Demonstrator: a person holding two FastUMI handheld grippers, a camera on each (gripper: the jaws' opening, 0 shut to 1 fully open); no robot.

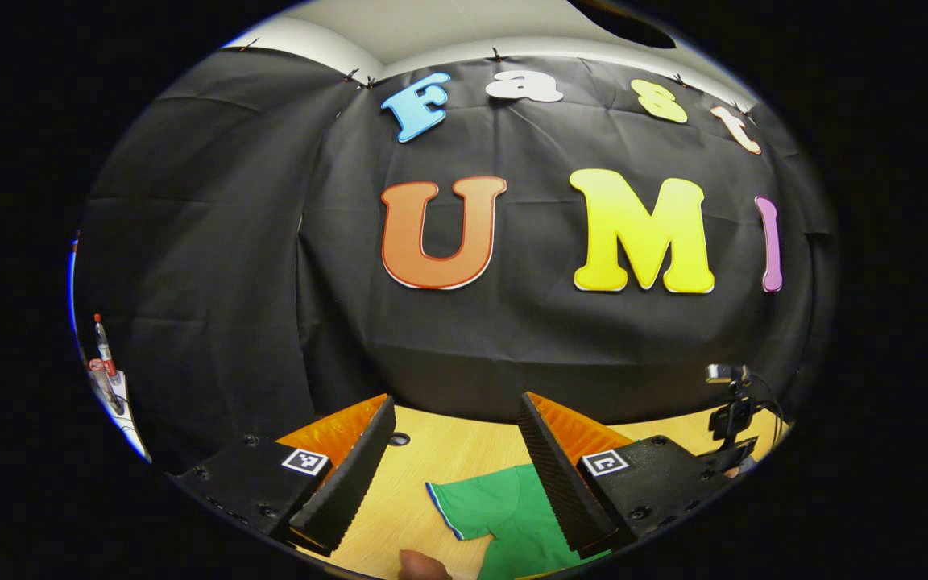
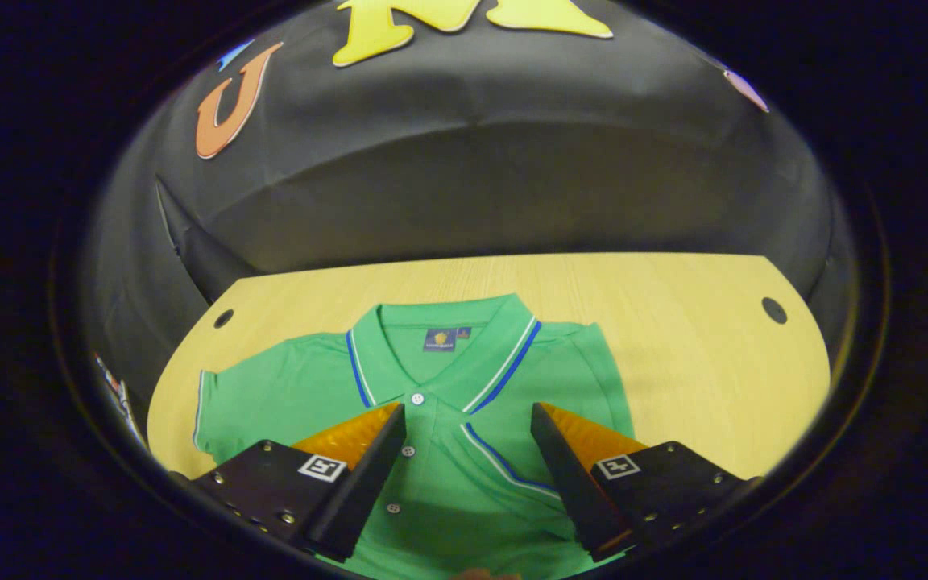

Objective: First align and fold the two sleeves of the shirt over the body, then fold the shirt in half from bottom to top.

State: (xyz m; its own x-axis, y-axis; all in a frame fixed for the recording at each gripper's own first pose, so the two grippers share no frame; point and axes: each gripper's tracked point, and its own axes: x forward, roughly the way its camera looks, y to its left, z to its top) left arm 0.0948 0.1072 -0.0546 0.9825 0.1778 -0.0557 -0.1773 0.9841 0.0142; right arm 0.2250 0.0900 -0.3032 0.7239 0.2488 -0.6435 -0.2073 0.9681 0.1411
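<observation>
A green polo shirt (image 2: 432, 419) lay flat on the wooden tabletop (image 2: 689, 338), collar toward the booth wall, its neck label too small to read. One sleeve was folded over its body. Above the shirt, both the right gripper (image 2: 468, 467) and left gripper (image 1: 456, 459) had their fingers spread apart, holding nothing.

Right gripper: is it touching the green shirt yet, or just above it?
Cannot tell. In the right gripper view the right gripper has its fingers spread wide over the green shirt, holding no cloth, but its tips overlap the fabric with no visible gap or contact.
</observation>
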